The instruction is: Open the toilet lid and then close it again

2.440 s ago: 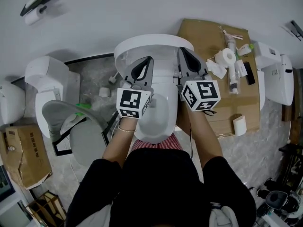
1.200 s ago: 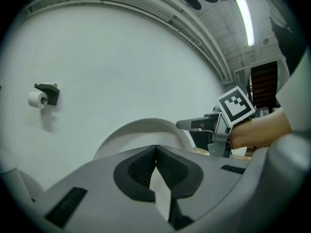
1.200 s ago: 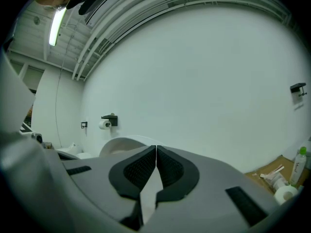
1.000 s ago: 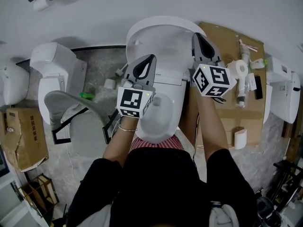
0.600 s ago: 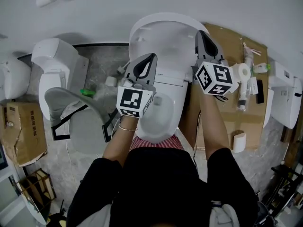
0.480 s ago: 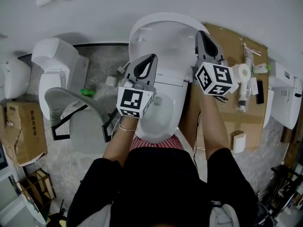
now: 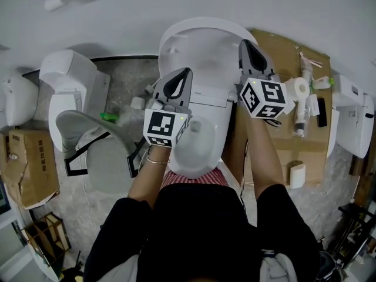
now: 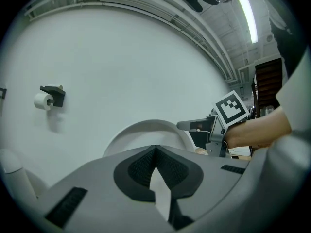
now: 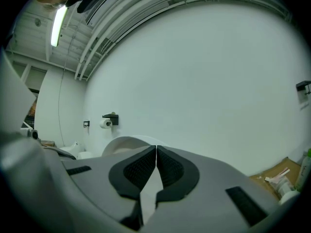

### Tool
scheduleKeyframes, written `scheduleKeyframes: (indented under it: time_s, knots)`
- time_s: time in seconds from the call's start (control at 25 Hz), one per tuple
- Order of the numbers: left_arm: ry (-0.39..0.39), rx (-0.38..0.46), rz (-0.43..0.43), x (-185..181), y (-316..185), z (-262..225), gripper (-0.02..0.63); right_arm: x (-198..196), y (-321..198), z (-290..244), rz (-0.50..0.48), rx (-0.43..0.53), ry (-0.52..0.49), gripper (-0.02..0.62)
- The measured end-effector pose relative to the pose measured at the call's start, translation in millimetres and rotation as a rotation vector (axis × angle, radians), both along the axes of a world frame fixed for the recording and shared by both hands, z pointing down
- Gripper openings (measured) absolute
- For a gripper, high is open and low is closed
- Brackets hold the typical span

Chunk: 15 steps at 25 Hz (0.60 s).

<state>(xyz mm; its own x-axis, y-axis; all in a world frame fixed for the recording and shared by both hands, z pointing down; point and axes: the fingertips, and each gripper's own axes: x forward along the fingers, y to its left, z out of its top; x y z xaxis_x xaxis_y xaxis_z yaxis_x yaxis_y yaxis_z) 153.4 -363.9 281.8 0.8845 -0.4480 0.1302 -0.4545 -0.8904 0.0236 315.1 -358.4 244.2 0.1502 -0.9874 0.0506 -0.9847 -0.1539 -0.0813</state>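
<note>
The white oval toilet lid (image 7: 200,43) is up. It stands at the back of the white toilet (image 7: 202,137), close to the plain white wall (image 7: 176,2).

The left gripper (image 7: 185,73) has its two jaws pressed together, with nothing between them. In the left gripper view the lid (image 8: 143,129) rises like an arch just behind the tips of the left gripper (image 8: 155,147), and the tips point at its middle. I cannot tell if they touch it.

The right gripper (image 7: 242,43) has its jaws pressed together too, and they hold nothing. From the head view it sits at the right edge of the lid. In the right gripper view the lid (image 9: 121,143) shows behind and to the left of the closed tips of the right gripper (image 9: 156,148).

A flat brown cardboard sheet (image 7: 276,143) lies on the floor to the right of the toilet. A white paper roll on a black holder (image 8: 43,100) hangs on the wall.
</note>
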Motion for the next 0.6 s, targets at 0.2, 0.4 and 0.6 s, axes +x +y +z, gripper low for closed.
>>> scheduleKeyframes:
  time_s: [0.2,0.4,0.6]
  knots:
    - [0.011,0.014,0.008,-3.3,5.2,-7.5,0.003,-8.6,9.8,-5.8,-0.006,0.010,0.015,0.021]
    - [0.019,0.032,0.028,-5.2,14.3,-18.5,0.003,-19.2,25.8,-10.2,-0.008,0.009,0.011,0.021]
    - [0.023,0.056,0.062,-5.3,28.3,-31.6,0.003,-29.3,53.8,-8.7,0.004,-0.002,-0.002,0.021]
